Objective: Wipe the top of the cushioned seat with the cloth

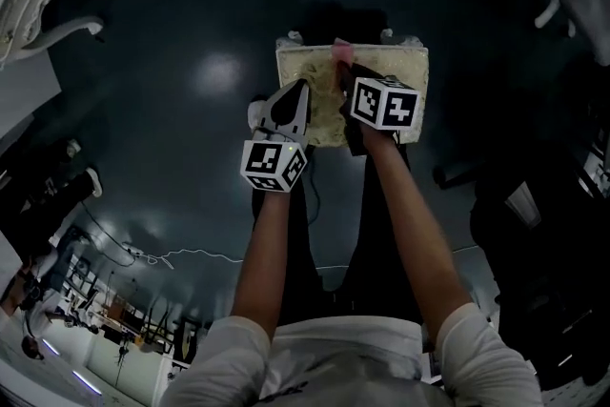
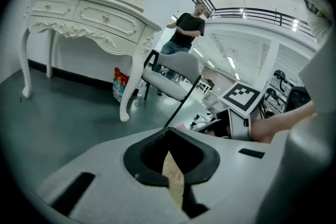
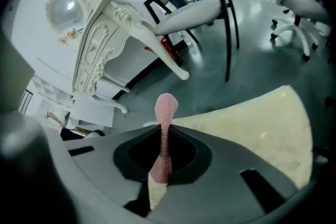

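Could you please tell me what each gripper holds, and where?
The right gripper pinches the pink cloth by a bunched fold; the left gripper holds nothing.

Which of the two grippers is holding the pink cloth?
The right gripper: its jaws are shut on the pink textured cloth over the cream cushioned seat. The left gripper has its jaws together and holds nothing.

The cloth [image 3: 167, 107] was a pink, finely dimpled knit, matt and soft-looking. The cushioned seat [image 3: 262, 128] wore cream fabric, matt and faintly patterned. The floor [image 1: 191, 100] was smooth and glossy, reflecting a lamp. The left gripper [image 2: 172, 170] and the right gripper [image 3: 161, 165] had matt grey plastic shells.
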Motion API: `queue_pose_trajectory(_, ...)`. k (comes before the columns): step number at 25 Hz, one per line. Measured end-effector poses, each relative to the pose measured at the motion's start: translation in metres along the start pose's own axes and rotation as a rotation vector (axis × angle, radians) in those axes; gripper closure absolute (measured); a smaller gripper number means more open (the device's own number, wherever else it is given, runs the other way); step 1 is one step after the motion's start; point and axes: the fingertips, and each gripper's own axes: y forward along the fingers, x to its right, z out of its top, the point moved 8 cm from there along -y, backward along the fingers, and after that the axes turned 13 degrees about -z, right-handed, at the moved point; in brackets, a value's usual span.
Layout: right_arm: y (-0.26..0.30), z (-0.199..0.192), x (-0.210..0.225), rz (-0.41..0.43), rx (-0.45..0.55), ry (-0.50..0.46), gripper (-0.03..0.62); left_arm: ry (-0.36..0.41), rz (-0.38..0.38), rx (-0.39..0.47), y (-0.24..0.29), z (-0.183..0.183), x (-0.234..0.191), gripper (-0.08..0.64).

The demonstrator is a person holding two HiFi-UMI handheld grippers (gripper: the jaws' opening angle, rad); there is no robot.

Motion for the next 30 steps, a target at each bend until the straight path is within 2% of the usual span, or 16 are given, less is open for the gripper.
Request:
queue_pose_trajectory(3,0.033,-0.019,-0.06,0.079,-0.053,-0.031,0.571,-0.006,0.056,0.004,-0.036,0.005,-0.037,0.548)
queue_pose_trajectory(6,0.059,-0.038,-0.101,0.114,-0.1,-0.051,0.571,-0.008,0.095,0.007,-0.067,0.005,-0.062,0.548)
queue_pose_trajectory(8,0.073,-0.048,-0.118,0.104,-0.129,-0.059,0.571,-0.009,0.112,0.007,-0.083,0.004,-0.072,0.548)
queue_pose_trajectory(11,0.086,-0.054,-0.128,0.029,-0.15,-0.063,0.571,-0.011,0.126,0.007,-0.1,0.004,-0.082,0.548)
queue_pose_trajectory(15,0.086,-0.046,-0.116,-0.055,-0.131,-0.048,0.571,-0.015,0.12,0.007,-0.103,0.004,-0.083,0.548)
queue_pose_trajectory(23,0.059,-0.036,-0.079,-0.061,-0.088,-0.042,0.571,-0.018,0.045,-0.011,-0.058,-0.005,-0.05,0.548)
queue_pose_trajectory(30,0.033,-0.024,-0.015,-0.093,-0.041,0.003,0.571,0.0,-0.033,-0.048,-0.004,-0.016,-0.009,0.548)
